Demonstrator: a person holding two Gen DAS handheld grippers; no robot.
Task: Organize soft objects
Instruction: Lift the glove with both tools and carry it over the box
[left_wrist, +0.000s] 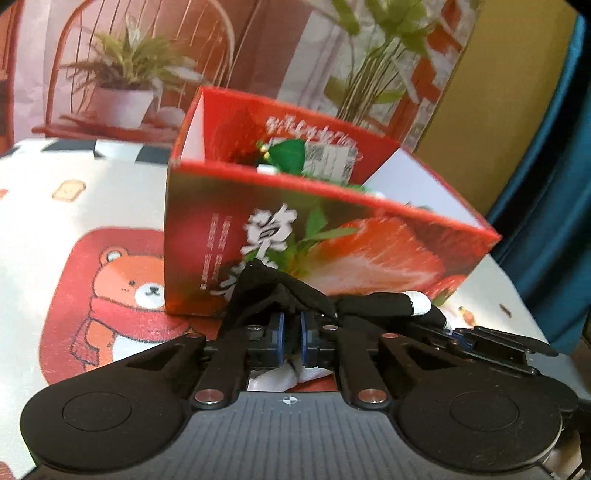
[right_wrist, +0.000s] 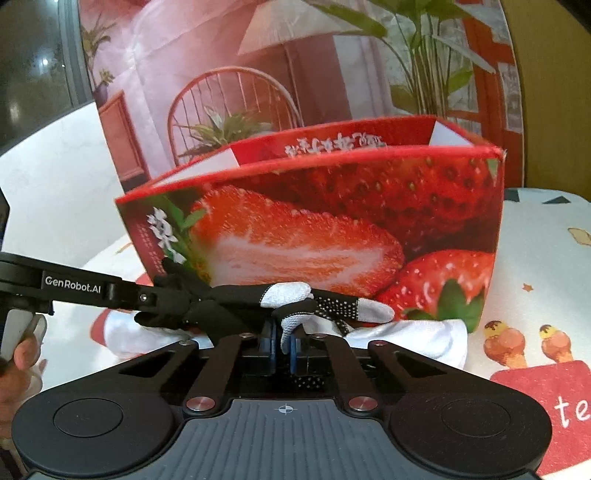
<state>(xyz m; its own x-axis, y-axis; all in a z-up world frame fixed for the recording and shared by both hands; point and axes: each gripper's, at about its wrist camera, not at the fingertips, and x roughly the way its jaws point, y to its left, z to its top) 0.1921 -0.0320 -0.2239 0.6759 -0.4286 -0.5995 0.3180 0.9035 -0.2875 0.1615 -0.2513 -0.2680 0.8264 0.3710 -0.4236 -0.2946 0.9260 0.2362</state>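
A black glove with white fingertips (right_wrist: 288, 295) is stretched between both grippers, just in front of a red strawberry-print box (right_wrist: 332, 221). My left gripper (left_wrist: 291, 332) is shut on the glove's black cuff end (left_wrist: 273, 291). My right gripper (right_wrist: 282, 339) is shut on one of the glove's white-tipped fingers. The left gripper also shows at the left in the right wrist view (right_wrist: 162, 299). The open-topped box (left_wrist: 295, 229) holds a green soft item (left_wrist: 288, 155). A white cloth (right_wrist: 417, 339) lies on the table under the glove.
The table has a cartoon bear cloth (left_wrist: 122, 291). A printed backdrop with plants and a chair (right_wrist: 258, 74) stands behind the box. A blue curtain (left_wrist: 554, 184) hangs at the right. The table edge is near the right gripper (left_wrist: 498, 343).
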